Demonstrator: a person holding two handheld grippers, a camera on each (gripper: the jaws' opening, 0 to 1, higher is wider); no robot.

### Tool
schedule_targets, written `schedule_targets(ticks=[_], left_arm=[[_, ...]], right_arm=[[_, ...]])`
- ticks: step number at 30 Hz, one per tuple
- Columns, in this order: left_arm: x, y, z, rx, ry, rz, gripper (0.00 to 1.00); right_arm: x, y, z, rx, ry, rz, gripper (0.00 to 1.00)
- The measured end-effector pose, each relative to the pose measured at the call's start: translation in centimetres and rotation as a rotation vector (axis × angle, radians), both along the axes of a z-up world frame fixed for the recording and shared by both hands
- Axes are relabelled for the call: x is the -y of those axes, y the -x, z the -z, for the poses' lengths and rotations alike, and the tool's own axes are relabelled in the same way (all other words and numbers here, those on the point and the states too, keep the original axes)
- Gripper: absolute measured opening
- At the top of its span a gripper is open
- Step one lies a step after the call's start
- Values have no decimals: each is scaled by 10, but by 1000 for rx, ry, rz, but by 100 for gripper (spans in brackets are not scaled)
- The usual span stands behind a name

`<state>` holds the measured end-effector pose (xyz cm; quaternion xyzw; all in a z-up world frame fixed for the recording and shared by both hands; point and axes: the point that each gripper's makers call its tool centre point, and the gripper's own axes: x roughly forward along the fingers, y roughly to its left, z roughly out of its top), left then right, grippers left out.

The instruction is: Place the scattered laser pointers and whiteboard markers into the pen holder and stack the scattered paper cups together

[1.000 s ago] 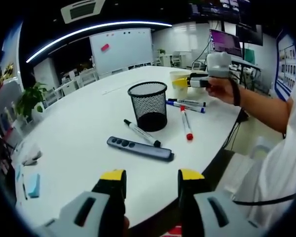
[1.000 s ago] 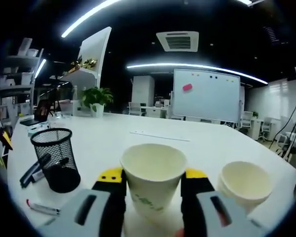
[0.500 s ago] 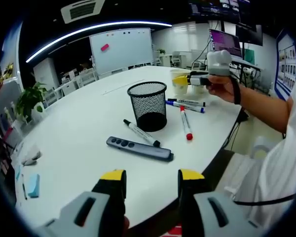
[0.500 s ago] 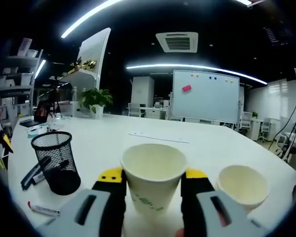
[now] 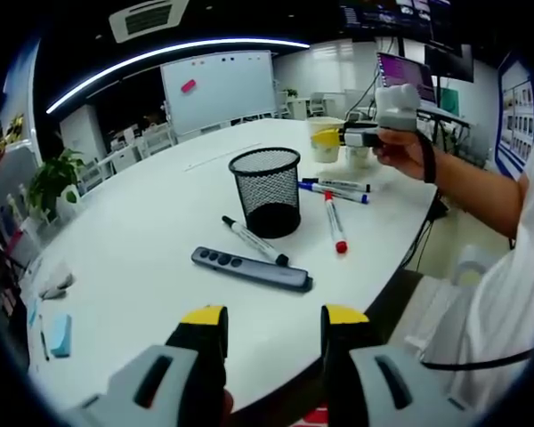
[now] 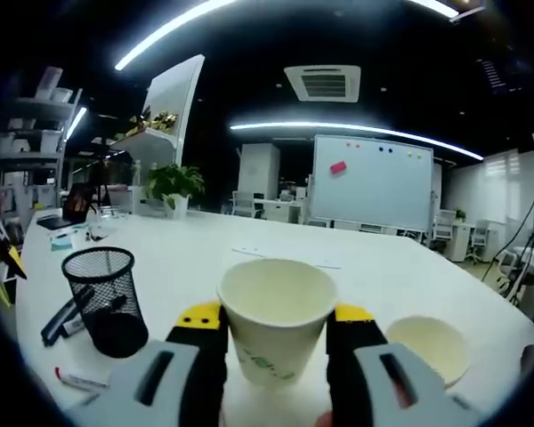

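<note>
Right gripper [image 6: 275, 342] jaws are clamping a cup [image 6: 276, 320], holding it above the worktop [image 6: 205, 267]; second cup [image 6: 427, 347] is sitting lower right. Stacking step likely: next calls for centring over that cup and lowering. Left gripper [image 5: 273, 342] jaws are gaping, empty, near the worktop edge. Holder [image 5: 266, 190], markers [image 5: 255, 240] and pointer [image 5: 252, 268] are lying ahead with open room around.

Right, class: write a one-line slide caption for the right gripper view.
Right gripper holds a paper cup above the white table, second cup and mesh pen holder nearby.
</note>
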<state>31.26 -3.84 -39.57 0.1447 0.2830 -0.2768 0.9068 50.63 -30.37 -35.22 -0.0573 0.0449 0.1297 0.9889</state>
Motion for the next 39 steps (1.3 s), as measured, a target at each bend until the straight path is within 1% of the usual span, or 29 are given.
schedule_targets(ticks=[15,25,39], left_arm=[[4,-1,-1,1,-1,9,42],[4,-2,-2,3,0,13,42],[5,-1,-2,4,2,14,42]], right_arm=[[1,2,-8,4,11,-8,41],[-3,5,-16,22,39,-26,41],[2,6,-24,27,33,-19,41]])
